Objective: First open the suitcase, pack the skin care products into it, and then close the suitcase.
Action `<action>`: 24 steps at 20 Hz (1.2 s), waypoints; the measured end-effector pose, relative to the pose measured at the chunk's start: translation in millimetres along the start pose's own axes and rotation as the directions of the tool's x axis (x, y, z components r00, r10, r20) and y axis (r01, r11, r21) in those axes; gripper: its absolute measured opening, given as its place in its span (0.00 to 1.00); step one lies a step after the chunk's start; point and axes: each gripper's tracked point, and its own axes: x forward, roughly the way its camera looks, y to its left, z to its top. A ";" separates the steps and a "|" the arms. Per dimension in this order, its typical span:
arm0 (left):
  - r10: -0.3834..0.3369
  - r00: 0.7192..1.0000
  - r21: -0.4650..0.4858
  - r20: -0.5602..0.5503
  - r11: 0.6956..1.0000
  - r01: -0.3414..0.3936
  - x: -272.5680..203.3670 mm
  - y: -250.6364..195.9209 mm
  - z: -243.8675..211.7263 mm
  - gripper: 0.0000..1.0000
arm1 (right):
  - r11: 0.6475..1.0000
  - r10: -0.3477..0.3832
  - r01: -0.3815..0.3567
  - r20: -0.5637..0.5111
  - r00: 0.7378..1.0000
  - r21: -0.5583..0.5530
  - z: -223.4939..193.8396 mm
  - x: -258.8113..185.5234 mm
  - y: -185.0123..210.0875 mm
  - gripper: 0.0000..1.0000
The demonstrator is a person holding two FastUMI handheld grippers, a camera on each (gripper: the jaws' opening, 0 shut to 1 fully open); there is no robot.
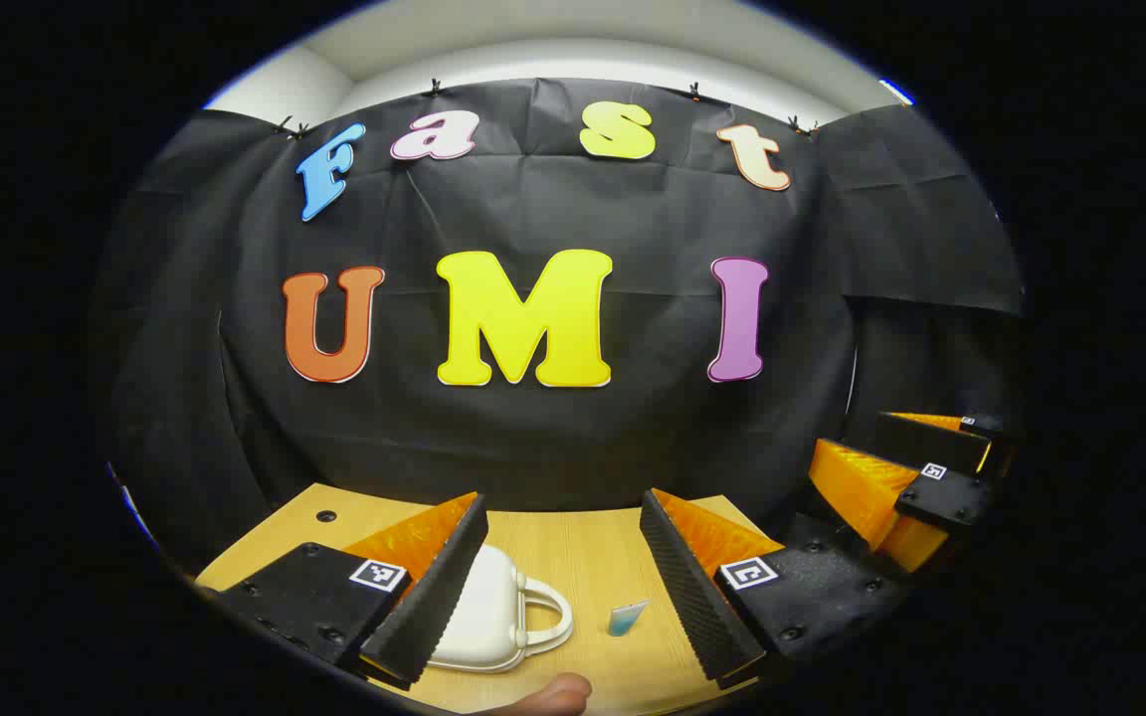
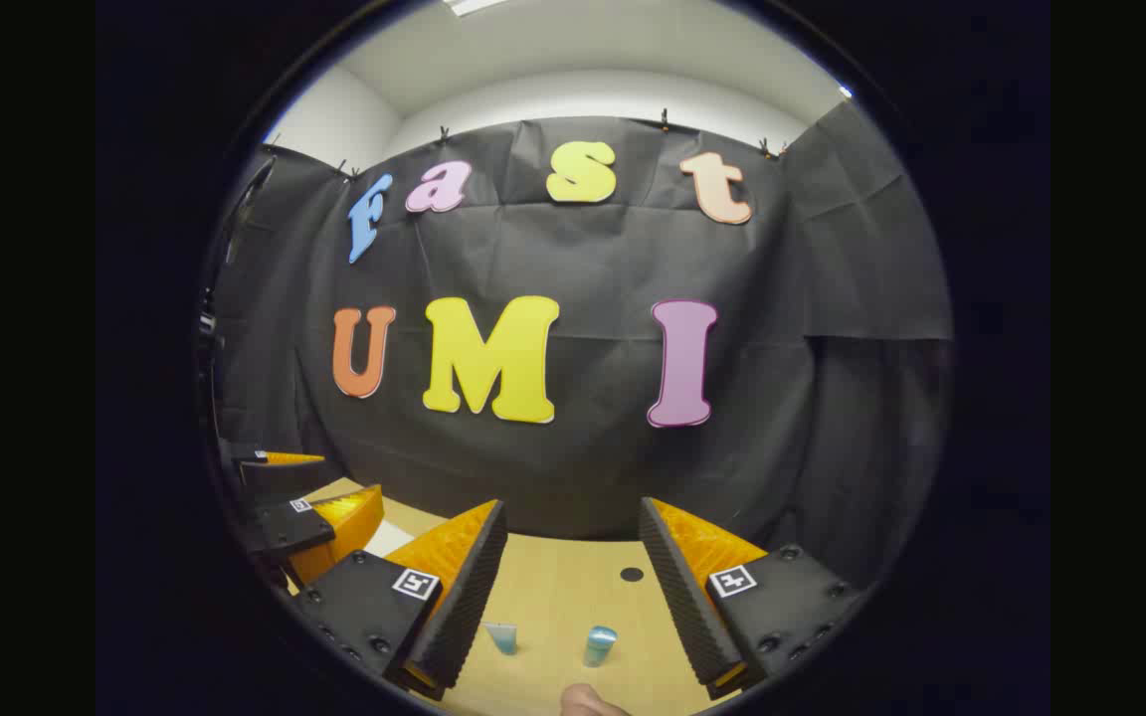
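Left gripper view, left tool [image 1: 561, 587] agape over closed suitcase [image 1: 493, 612], right tool [image 2: 568, 587] agape

One white suitcase [image 1: 488, 612] on the wooden surface [image 1: 583, 557]. Two skin care products: one pale blue tube [image 2: 501, 636], one small blue bottle [image 2: 599, 644]. Two claws over the surface: left claw [image 1: 563, 587], right claw [image 2: 573, 587].

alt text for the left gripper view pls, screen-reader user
The left gripper hangs open over a wooden table, its two fingers framing a closed white suitcase with a handle and a small blue tube lying to the suitcase's right. The right gripper shows at the right edge, and a fingertip peeks in at the bottom; a black cloth wall stands behind.
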 end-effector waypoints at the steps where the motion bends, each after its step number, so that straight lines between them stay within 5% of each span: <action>1: 0.006 1.000 0.005 0.001 1.000 -0.006 0.3 0.3 0.5 0.98 | 1.000 0.003 -0.003 -0.006 1.000 0.002 -2.2 -0.4 -1.5 0.80; 24: 0.030 1.000 0.026 0.000 0.999 -0.030 -7.3 6.4 -14.1 0.98 | 0.999 -0.022 0.022 0.001 1.000 -0.029 -7.5 -12.6 -12.4 0.80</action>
